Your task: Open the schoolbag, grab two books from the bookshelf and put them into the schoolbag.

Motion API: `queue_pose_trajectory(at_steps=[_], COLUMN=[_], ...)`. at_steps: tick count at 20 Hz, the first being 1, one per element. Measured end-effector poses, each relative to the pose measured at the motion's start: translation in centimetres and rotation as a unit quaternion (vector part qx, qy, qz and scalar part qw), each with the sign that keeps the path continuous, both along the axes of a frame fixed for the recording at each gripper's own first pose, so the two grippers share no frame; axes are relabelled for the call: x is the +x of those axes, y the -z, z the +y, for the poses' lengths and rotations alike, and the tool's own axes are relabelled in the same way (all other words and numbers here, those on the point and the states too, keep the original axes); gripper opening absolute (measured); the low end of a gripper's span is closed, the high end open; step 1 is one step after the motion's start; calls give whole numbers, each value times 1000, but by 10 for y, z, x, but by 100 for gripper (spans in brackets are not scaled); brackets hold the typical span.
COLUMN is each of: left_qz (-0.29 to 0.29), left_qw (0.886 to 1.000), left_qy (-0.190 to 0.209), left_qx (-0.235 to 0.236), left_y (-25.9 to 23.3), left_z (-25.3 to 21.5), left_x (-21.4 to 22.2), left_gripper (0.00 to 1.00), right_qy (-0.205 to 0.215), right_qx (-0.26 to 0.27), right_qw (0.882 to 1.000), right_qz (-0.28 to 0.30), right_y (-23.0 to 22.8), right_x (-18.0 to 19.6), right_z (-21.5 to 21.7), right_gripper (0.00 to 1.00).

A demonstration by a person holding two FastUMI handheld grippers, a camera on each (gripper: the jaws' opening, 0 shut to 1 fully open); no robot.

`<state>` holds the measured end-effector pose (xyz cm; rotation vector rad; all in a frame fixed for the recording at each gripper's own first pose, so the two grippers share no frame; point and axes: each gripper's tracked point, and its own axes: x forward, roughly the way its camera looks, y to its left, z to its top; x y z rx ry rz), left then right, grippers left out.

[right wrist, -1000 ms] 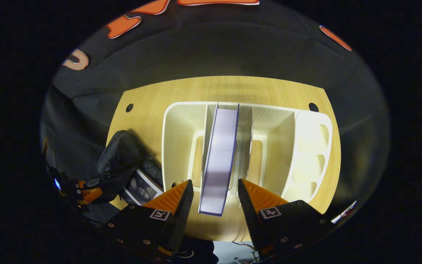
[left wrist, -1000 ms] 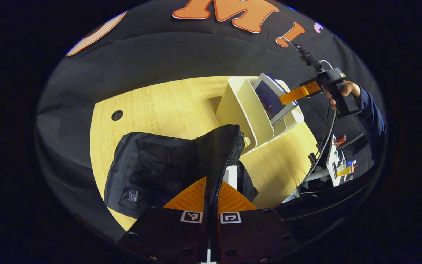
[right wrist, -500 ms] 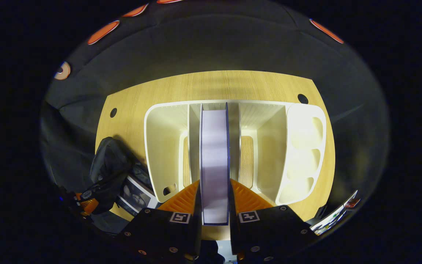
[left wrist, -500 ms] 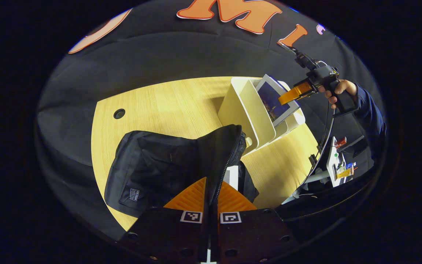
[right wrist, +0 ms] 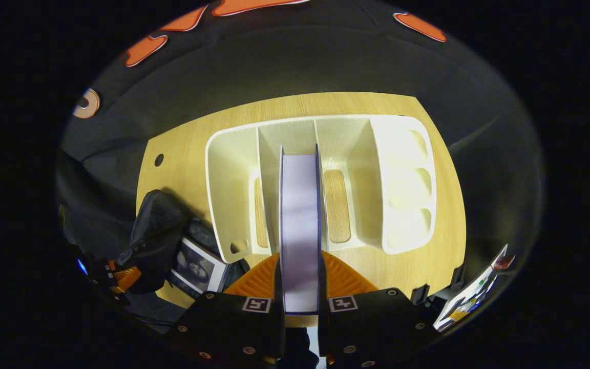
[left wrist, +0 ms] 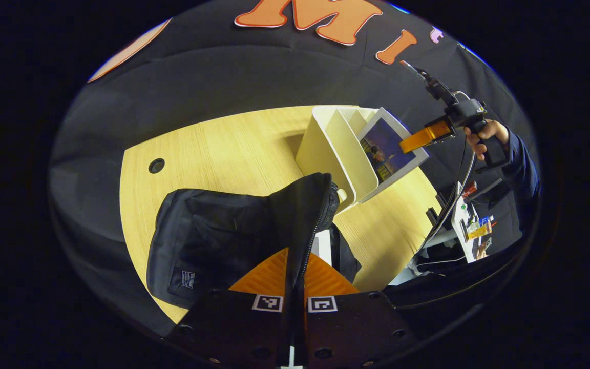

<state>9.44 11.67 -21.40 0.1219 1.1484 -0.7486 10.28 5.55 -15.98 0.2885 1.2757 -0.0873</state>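
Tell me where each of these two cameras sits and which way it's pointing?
Left gripper view: rides the left gripper, shut on the schoolbag flap, facing across the table toward the bookshelf; a hand holds the right gripper.
Right gripper view: rides the right gripper, shut on a book, looking down into the bookshelf.
Shared: bookshelf, schoolbag, book, table.

A pale wooden table (left wrist: pixel 223 148), with a round cable hole (left wrist: pixel 156 165) near its far left corner, carries a black schoolbag (left wrist: pixel 208 241) at its near left edge and a white bookshelf (right wrist: pixel 325 179) toward its right side.
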Motion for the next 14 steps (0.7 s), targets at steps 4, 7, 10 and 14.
queue_pose_trajectory(at_steps=[4, 7, 10, 14], left_qz=[-1, -2, -3, -2], left_qw=[1000, 999, 999, 998], left_qy=[21, 36, 45, 57], left_qx=[-3, -5, -8, -12], left_y=[0, 1, 1, 2], left_z=[0, 0, 1, -1], left_x=[1, 1, 0, 0], left_gripper=[4, 4, 4, 4], right_qy=[15, 30, 59, 85], right_qx=[14, 24, 36, 45], right_qw=[1000, 999, 997, 995], right_qz=[-8, -17, -28, -37], right_y=[-11, -20, -24, -27], right_x=[-39, -62, -80, -107], right_z=[11, 17, 20, 24], right_gripper=[26, 26, 26, 26])
